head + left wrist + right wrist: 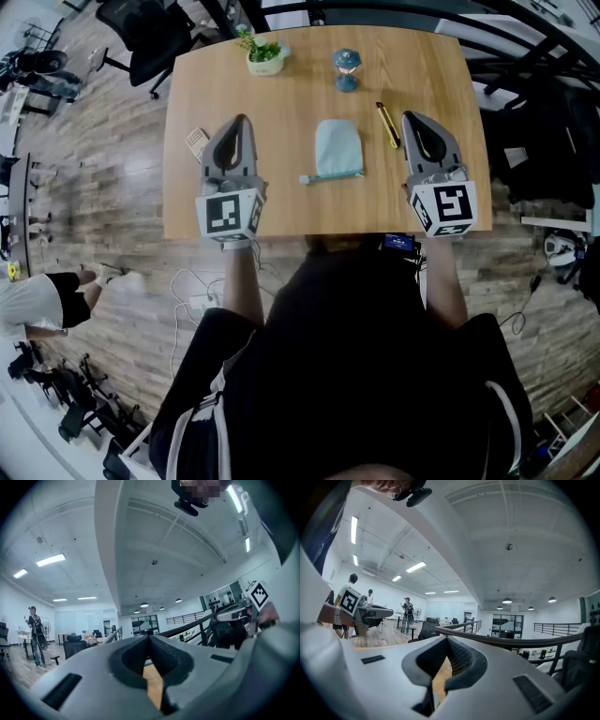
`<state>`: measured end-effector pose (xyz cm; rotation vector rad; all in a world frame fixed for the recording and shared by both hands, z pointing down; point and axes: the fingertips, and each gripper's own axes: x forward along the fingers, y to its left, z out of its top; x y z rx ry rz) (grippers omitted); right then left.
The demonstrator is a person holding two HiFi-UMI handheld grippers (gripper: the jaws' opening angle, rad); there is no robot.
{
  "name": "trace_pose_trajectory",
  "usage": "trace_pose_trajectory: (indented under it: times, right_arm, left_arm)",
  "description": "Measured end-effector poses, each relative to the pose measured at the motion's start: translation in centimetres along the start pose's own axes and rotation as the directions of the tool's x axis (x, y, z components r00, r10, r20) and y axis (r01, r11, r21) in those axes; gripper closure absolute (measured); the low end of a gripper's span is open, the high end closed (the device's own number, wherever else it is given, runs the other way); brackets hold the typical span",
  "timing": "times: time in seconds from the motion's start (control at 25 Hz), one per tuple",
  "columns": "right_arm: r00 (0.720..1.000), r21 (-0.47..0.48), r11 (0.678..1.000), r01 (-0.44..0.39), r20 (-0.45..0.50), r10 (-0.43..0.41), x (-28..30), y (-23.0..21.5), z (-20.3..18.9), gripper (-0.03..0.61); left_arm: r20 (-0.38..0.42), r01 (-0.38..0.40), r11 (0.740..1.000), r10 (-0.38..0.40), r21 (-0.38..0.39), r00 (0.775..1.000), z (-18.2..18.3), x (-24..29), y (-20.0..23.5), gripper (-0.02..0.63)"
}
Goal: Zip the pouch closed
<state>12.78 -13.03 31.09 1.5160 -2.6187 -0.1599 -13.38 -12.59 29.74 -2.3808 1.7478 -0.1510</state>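
Observation:
A light blue pouch [337, 150] lies flat in the middle of the wooden table [281, 103], its zipper edge along the near side and the pull tab [306, 179] sticking out at the left. My left gripper [241, 120] hovers to the pouch's left, shut with nothing in it. To the pouch's right my right gripper [412, 116] is likewise shut and empty. Both gripper views tilt up at the ceiling, with the left gripper [149, 637] and the right gripper [447, 639] showing pads pressed together. The pouch does not show in either of them.
At the table's far side stand a small potted plant [264, 54] and a blue lamp figure [348, 70]. A yellow cutter [387, 124] lies beside the right gripper. A small tan gridded piece [195, 141] sits near the left edge. An office chair [150, 37] is beyond.

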Motion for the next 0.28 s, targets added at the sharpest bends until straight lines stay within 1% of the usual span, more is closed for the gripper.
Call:
trace_pose_trajectory:
  times: [0.28]
  right_arm:
    - [1.000,0.001,1.000,0.001,0.003,-0.001,-0.03,-0.16,0.05,0.565]
  left_arm:
    - [-0.001,-0.005,1.000,0.005,0.000,1.000,0.20,0.01,0.00,0.615]
